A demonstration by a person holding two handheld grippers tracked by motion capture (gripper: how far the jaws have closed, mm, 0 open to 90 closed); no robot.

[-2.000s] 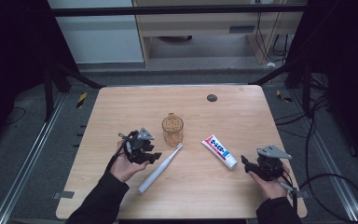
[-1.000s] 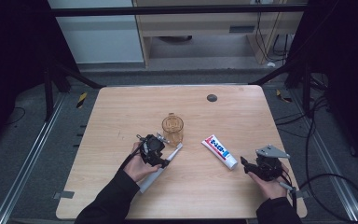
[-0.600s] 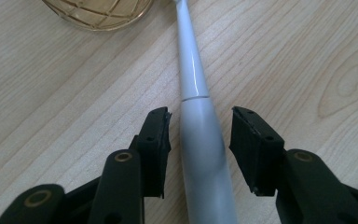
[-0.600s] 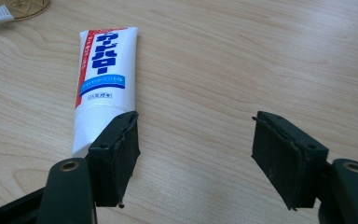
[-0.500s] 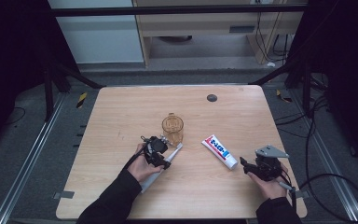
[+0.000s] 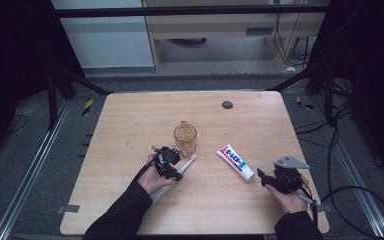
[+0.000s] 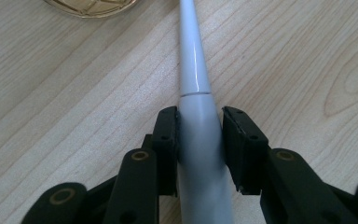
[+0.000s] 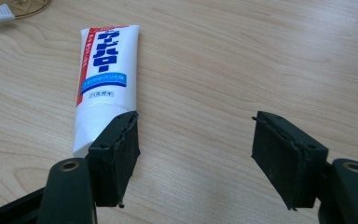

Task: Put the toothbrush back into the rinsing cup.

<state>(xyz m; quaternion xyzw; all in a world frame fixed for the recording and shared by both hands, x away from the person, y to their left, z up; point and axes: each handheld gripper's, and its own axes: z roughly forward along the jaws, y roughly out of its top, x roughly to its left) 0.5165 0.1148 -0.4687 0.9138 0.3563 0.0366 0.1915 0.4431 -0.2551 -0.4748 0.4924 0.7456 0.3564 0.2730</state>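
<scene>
Nearest the person, the left gripper [image 6: 167, 164] is sitting low over the toothbrush [image 7: 196, 116], which is lying flat on the worktop [image 6: 130, 130] at a slant, bristle end pointing toward the glass. Its jaws have just been closing, and in the left gripper view they are now bracketing the thick grey handle just behind the seam where the slimmer white neck begins; the pads [image 7: 168, 135] are looking pressed against both flanks. Gripping at that stout section is probably giving the firmest hold and leaving the long neck free ahead. The right gripper [image 6: 272, 181] is resting near the front right of the worktop, jaws standing wide with nothing between them; in its own view the capped end of the toothpaste tube [image 8: 103, 79] is lying just beside one jaw, not inside the gap. It is apparently waiting for its turn. Further out, the amber glass mug [image 6: 185, 138] is standing upright just beyond the brush head [image 6: 192, 158], close enough that a careless lift could be knocking it. Farthest off, a small dark round mark [image 6: 227, 104] is sitting well apart, near the far edge.
</scene>
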